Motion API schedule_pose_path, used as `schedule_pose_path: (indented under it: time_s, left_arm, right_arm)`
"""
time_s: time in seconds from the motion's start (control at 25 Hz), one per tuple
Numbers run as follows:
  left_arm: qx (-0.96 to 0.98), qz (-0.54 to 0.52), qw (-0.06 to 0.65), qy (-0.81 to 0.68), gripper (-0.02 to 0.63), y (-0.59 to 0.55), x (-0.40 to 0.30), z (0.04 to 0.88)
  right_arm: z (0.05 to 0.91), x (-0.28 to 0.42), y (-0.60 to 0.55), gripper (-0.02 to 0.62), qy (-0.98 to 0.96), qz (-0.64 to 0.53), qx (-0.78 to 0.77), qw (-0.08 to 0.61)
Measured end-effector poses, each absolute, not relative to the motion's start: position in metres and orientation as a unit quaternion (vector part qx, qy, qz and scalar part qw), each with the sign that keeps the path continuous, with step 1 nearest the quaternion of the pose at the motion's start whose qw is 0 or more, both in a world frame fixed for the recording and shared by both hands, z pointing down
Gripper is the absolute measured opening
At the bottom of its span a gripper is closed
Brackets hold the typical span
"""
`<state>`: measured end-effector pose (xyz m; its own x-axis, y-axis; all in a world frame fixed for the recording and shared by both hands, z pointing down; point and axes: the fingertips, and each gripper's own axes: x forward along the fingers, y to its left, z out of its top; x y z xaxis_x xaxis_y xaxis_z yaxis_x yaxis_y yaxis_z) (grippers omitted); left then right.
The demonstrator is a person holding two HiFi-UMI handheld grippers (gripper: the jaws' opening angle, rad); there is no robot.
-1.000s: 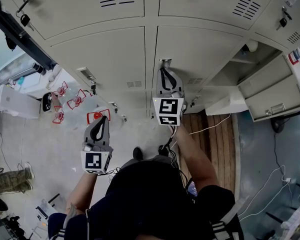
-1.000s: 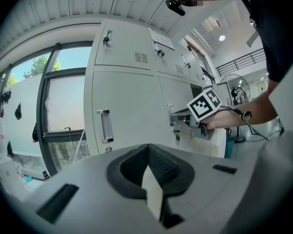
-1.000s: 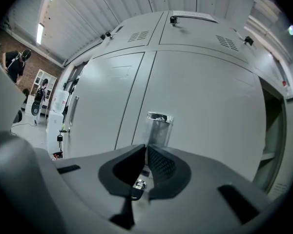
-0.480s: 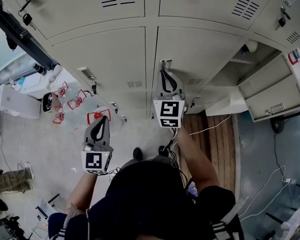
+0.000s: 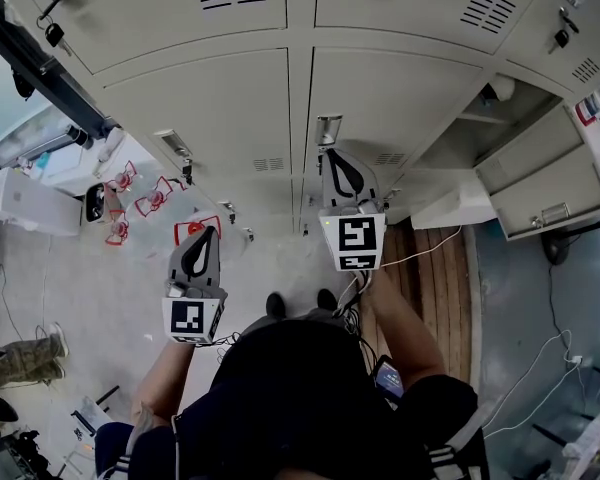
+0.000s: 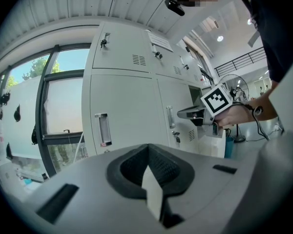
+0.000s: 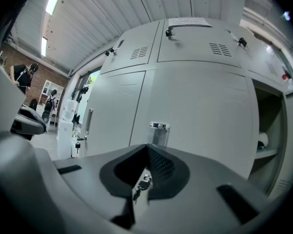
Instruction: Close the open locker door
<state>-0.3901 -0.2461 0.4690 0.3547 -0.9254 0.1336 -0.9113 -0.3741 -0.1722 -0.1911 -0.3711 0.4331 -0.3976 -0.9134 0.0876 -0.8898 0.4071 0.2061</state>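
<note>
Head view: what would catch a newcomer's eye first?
A wall of pale grey metal lockers fills the frame, with one grey locker door swung open at far right. The right gripper, jaws shut, points at a silver recessed handle on a closed door; the left gripper hangs lower, also shut.

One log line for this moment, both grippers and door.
right gripper: shut, empty, just short of closed door's handle | left gripper: shut, empty, low | far-right locker door: open | task: not done
</note>
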Motion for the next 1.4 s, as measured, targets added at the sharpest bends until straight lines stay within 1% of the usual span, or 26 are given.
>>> schedule_pose_path:
  time_s: [0.56,0.84,0.96,1.12,1.4]
  left_arm:
    - [-0.822,-0.082,0.038,0.562,0.003,-0.242,-0.385,0.449]
    - [-0.816,-0.055,0.032,0.574,0.003,-0.237,-0.386,0.435]
    - [-0.813,-0.067,0.041,0.577,0.003,-0.232,-0.391,0.438]
    - [-0.805,-0.055,0.034,0.59,0.003,-0.229,-0.393,0.432]
    - [-0.797,-0.068,0.053,0.598,0.003,-0.224,-0.393,0.434]
  right_arm:
    - [0.412,-0.181,-0.313,-0.001,-0.872,-0.05,0.482,0.063]
    - [0.412,-0.159,-0.288,0.0,-0.862,-0.056,0.499,0.073]
    - [0.413,-0.148,-0.279,0.0,-0.856,-0.061,0.507,0.077]
    - [0.413,-0.135,-0.268,0.0,-0.843,-0.065,0.527,0.083]
    - [0.417,-0.116,-0.252,0.0,-0.824,-0.054,0.558,0.082]
